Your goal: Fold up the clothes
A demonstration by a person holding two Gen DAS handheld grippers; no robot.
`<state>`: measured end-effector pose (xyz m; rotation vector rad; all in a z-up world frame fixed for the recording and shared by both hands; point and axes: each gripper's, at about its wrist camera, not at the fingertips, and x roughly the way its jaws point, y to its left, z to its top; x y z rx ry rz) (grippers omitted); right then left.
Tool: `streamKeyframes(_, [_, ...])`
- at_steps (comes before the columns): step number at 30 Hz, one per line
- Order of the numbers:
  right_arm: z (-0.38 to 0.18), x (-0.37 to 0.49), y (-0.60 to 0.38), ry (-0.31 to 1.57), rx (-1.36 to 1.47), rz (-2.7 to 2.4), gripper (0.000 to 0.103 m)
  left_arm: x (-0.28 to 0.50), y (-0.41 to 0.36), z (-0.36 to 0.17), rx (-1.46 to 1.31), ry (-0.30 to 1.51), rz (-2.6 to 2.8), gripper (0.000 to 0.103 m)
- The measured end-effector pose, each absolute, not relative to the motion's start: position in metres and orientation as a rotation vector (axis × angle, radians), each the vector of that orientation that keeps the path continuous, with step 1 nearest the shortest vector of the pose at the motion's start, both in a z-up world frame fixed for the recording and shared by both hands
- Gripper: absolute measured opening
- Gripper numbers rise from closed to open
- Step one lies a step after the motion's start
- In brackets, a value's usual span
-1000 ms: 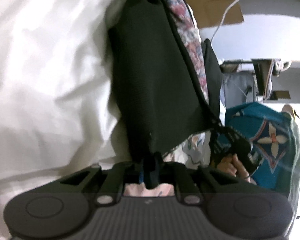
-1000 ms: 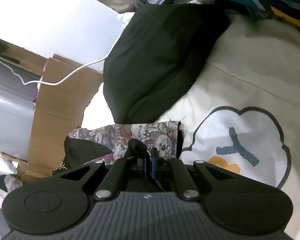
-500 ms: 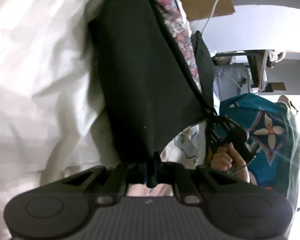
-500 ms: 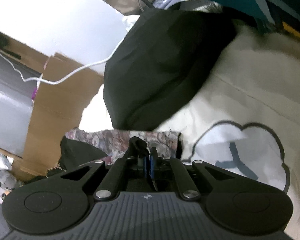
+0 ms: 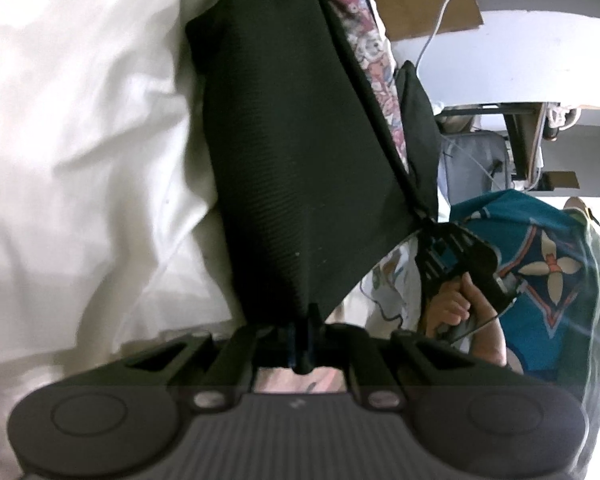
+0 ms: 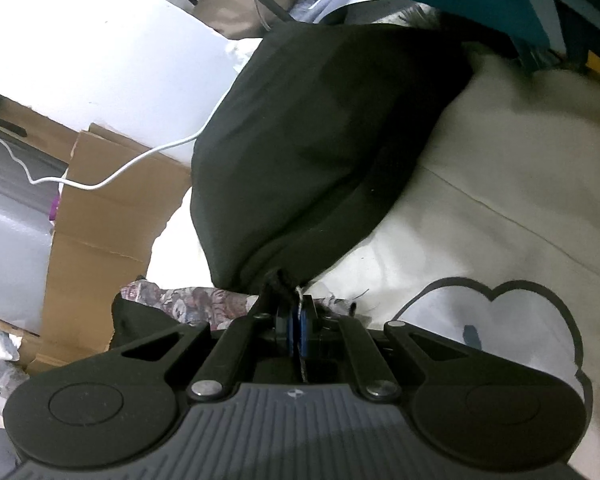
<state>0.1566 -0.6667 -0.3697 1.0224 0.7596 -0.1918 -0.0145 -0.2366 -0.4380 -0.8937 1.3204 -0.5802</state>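
Note:
A black garment (image 5: 300, 160) hangs stretched above the white bedding. My left gripper (image 5: 302, 334) is shut on one lower corner of it. The cloth's edge runs to the right to my right gripper (image 5: 436, 236), held in a hand, which pinches the other corner. In the right wrist view the black garment (image 6: 320, 140) bulges ahead and my right gripper (image 6: 294, 304) is shut on its bunched corner. A floral patterned cloth (image 5: 372, 52) lies behind the black one; the same floral patterned cloth (image 6: 188, 296) shows just left of the right gripper.
White bedding (image 5: 80, 140) with a cloud drawing (image 6: 512, 332) lies underneath. A person in a teal patterned top (image 5: 540, 272) stands at the right. Cardboard (image 6: 100, 208), a white cable (image 6: 140, 160) and a white wall are beyond the bed's edge.
Both grippers have lifted the black garment slightly; in the right wrist view its corner has drawn in to the fingertips and covers more of the floral cloth. The jaws stayed shut.

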Motion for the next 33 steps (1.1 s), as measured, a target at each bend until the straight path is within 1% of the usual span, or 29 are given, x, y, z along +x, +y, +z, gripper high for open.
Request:
streamKeyframes(5, [-0.363, 0.156, -0.671, 0.721, 1.02, -0.194, 0.002, -0.013, -0.24, -0.435, -0.87, 1.318, -0.594, 0.005])
streamKeyframes(7, [-0.364, 0.16, -0.67, 0.755, 1.002, -0.203, 0.002, -0.013, -0.24, -0.437, -0.854, 1.336, -0.581, 0.005])
streamKeyframes(10, [-0.375, 0.157, -0.675, 0.81, 1.086, -0.253, 0.011, -0.012, -0.237, -0.442, -0.863, 1.365, -0.569, 0.007])
streamKeyframes(11, [-0.377, 0.153, -0.676, 0.806, 1.1, -0.265, 0.021, -0.012, -0.236, -0.443, -0.869, 1.372, -0.569, 0.007])
streamKeyframes(12, [-0.377, 0.148, -0.676, 0.795, 1.105, -0.274, 0.034, -0.012, -0.236, -0.442, -0.861, 1.374, -0.573, 0.007])
streamKeyframes(13, [-0.377, 0.143, -0.676, 0.789, 1.106, -0.279, 0.038, -0.012, -0.235, -0.44, -0.847, 1.374, -0.579, 0.007])
streamKeyframes(14, [-0.377, 0.138, -0.677, 0.787, 1.11, -0.281, 0.039, -0.013, -0.234, -0.439, -0.834, 1.372, -0.589, 0.007])
streamKeyframes(20, [-0.377, 0.118, -0.686, 0.744, 1.166, -0.302, 0.039, -0.017, -0.224, -0.441, -0.849, 1.368, -0.589, 0.007])
streamKeyframes(28, [-0.374, 0.124, -0.683, 0.746, 1.124, -0.281, 0.038, -0.018, -0.224, -0.441, -0.819, 1.377, -0.585, 0.007])
streamKeyframes(29, [-0.374, 0.127, -0.681, 0.759, 1.092, -0.285, 0.028, -0.018, -0.224, -0.439, -0.812, 1.385, -0.587, 0.007])
streamKeyframes(30, [-0.373, 0.131, -0.679, 0.774, 1.06, -0.294, 0.011, -0.018, -0.225, -0.437, -0.798, 1.39, -0.592, 0.007])
streamKeyframes(31, [-0.374, 0.134, -0.677, 0.788, 1.039, -0.3, 0.002, -0.017, -0.225, -0.434, -0.783, 1.395, -0.597, 0.008])
streamKeyframes(33, [-0.373, 0.14, -0.675, 0.804, 1.006, -0.307, 0.0, -0.017, -0.223, -0.425, -0.727, 1.394, -0.606, 0.009])
